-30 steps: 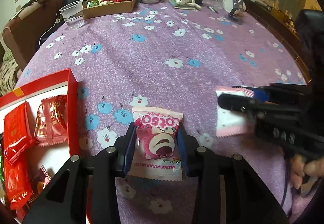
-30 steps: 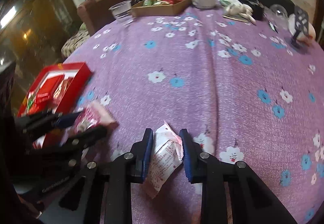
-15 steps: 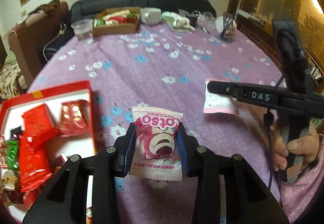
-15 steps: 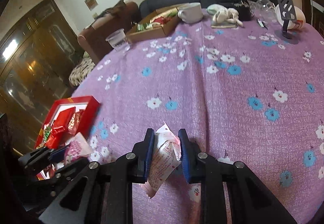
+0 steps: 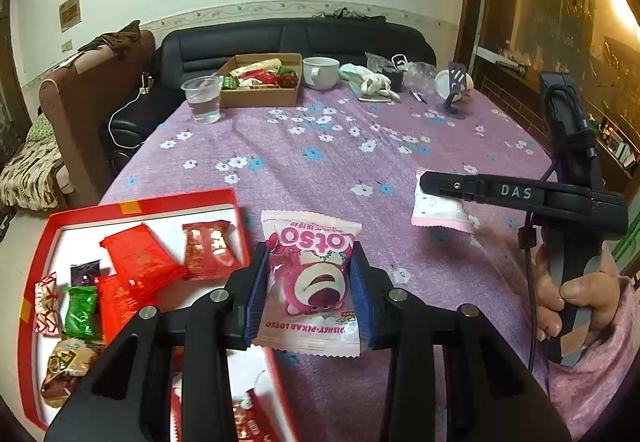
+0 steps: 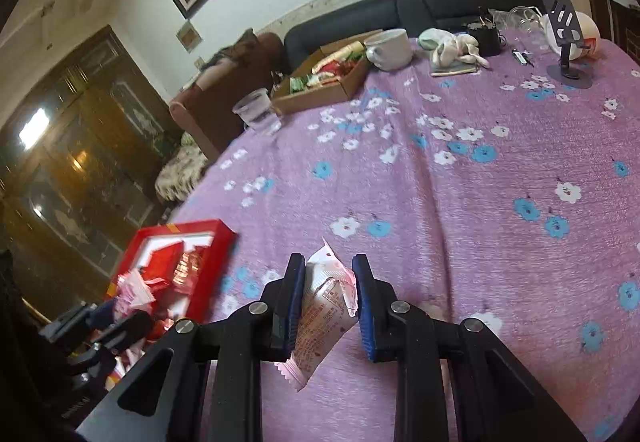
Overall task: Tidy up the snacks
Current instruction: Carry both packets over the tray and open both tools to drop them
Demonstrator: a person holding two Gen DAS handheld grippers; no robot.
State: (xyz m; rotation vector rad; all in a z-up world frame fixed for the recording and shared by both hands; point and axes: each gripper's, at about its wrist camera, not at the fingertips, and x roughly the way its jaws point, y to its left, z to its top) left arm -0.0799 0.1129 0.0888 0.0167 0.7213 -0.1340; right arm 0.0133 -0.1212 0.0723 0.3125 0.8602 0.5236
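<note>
Here the left tool (image 5: 310, 292) pinched a pink Lotso snack packet (image 5: 310, 284) between its blue pads (image 5: 256, 296), the packet held clear above the table (image 5: 320, 162) and beside the near right corner of the red box (image 5: 132, 202). The right tool (image 6: 326, 302) gripped a smaller pink-and-white snack packet (image 6: 320, 318) edge-on, its lower end hanging below the pads; in the left wrist view the same tool (image 5: 430, 180) appeared from the side, held in a hand (image 5: 568, 294) at the right, with the packet (image 5: 438, 208) lifted off the purple flowered tablecloth (image 6: 460, 182). The red box lay at the table's near left edge and contained red, green and gold wrapped snacks (image 5: 136, 262) on its white floor. At the far end of the table stood a clear plastic cup (image 5: 201, 98), a cardboard box of assorted snacks (image 5: 262, 80), a white mug (image 5: 320, 72) and a black phone stand (image 5: 456, 82). Beyond the table stood a dark sofa (image 5: 300, 38).
</note>
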